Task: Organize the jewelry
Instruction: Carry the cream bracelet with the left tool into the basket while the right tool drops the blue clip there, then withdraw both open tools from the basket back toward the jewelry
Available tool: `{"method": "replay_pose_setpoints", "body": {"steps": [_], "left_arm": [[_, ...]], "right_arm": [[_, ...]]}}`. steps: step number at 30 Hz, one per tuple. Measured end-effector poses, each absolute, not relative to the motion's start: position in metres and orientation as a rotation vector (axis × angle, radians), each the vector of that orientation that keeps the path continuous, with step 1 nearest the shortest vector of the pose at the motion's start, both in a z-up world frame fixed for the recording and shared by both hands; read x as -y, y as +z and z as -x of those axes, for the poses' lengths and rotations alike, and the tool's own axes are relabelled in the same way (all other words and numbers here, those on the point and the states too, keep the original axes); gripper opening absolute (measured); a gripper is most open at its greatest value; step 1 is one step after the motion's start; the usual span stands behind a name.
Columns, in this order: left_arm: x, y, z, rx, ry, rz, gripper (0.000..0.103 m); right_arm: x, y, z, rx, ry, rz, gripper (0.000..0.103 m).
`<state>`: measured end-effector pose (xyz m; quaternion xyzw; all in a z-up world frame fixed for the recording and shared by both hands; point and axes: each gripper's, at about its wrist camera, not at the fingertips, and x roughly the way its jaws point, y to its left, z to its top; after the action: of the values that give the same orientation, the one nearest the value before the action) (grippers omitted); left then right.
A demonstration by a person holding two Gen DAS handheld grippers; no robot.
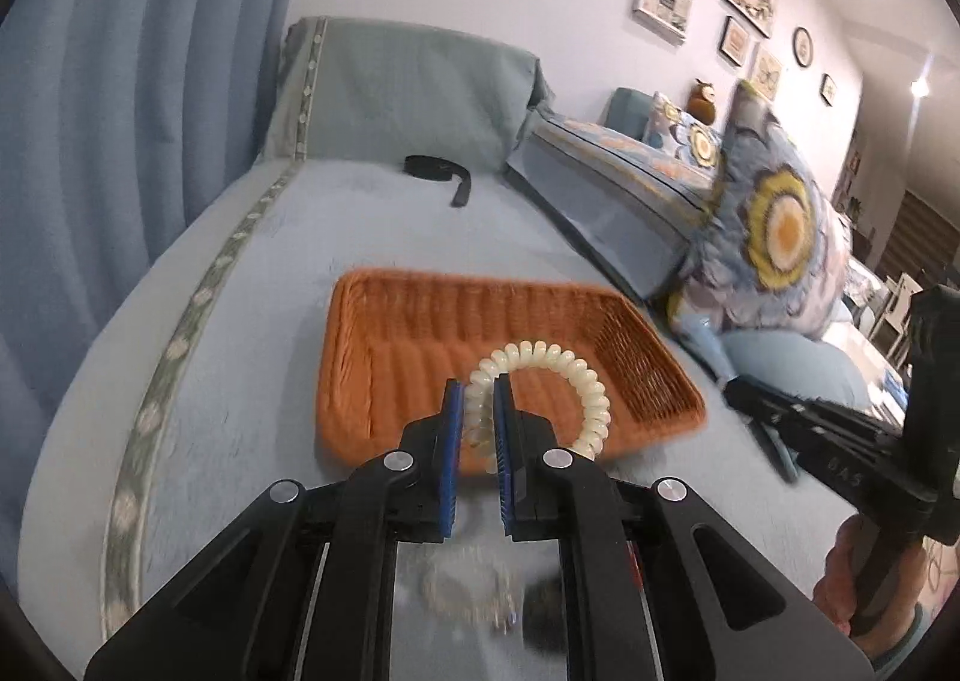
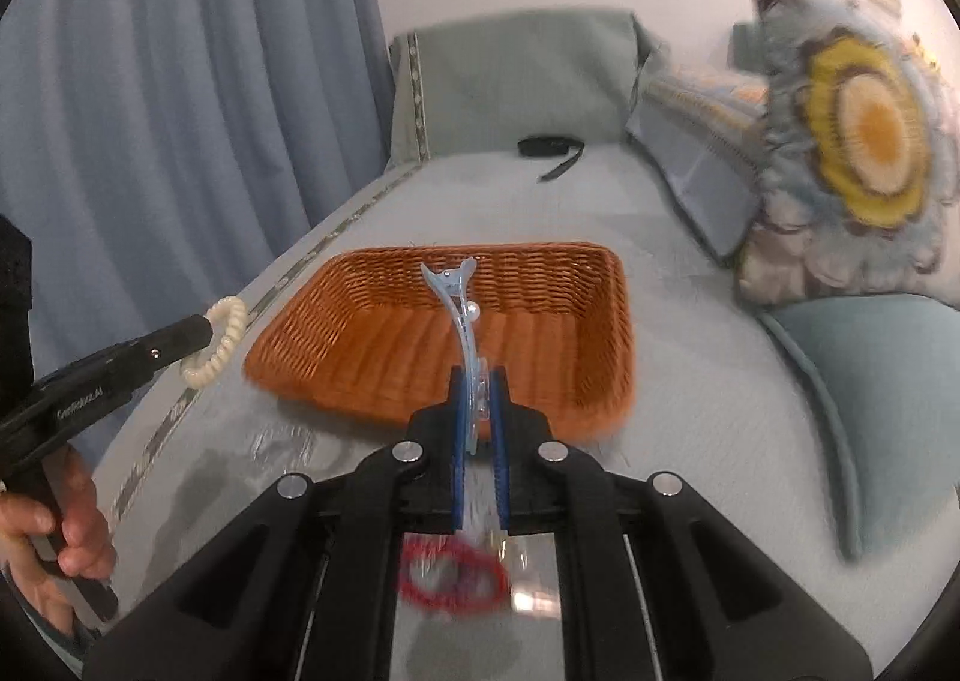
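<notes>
One basket [image 2: 540, 345] on bed [image 2: 690, 411]. My left hand-held gripper [image 1: 480, 405] clamps one coil bracelet [image 1: 576, 375]; right hand-held gripper [image 2: 478, 399] clamps one hair clip [image 2: 459, 315].

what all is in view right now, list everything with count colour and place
basket: 1, orange wicker, on the bed, nothing in it
spiral hair tie: 1, cream, in the left gripper
hair clip: 1, pale blue, in the right gripper
red hair tie: 1, blurred, below the right gripper
strap: 1, black, far end of bed
floral pillow: 1, blue and yellow, right of basket
left gripper: 1, black, shut
right gripper: 1, black, shut
</notes>
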<state>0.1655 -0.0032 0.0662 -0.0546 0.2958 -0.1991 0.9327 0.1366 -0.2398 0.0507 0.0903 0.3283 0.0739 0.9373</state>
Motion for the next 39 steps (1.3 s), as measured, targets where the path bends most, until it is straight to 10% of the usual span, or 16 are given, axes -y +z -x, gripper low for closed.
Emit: {"method": "replay_pose_setpoints", "body": {"steps": [13, 17, 21, 39], "left_arm": [[0.036, 0.025, -0.250, -0.734, -0.363, 0.054, 0.010], [0.029, 0.027, -0.235, -0.700, -0.361, 0.056, 0.045], [0.015, 0.039, -0.209, -0.662, -0.389, 0.082, 0.047], [-0.043, 0.009, -0.101, -0.706, -0.401, 0.216, 0.050]], "right_arm": [[0.244, -0.004, -0.237, -0.942, 0.101, -0.249, 0.007], [0.248, -0.004, -0.227, -0.943, 0.128, -0.286, 0.012], [0.250, 0.010, -0.206, -0.887, 0.142, -0.274, 0.044], [0.305, -0.015, -0.087, -0.833, 0.160, -0.392, 0.044]]}}
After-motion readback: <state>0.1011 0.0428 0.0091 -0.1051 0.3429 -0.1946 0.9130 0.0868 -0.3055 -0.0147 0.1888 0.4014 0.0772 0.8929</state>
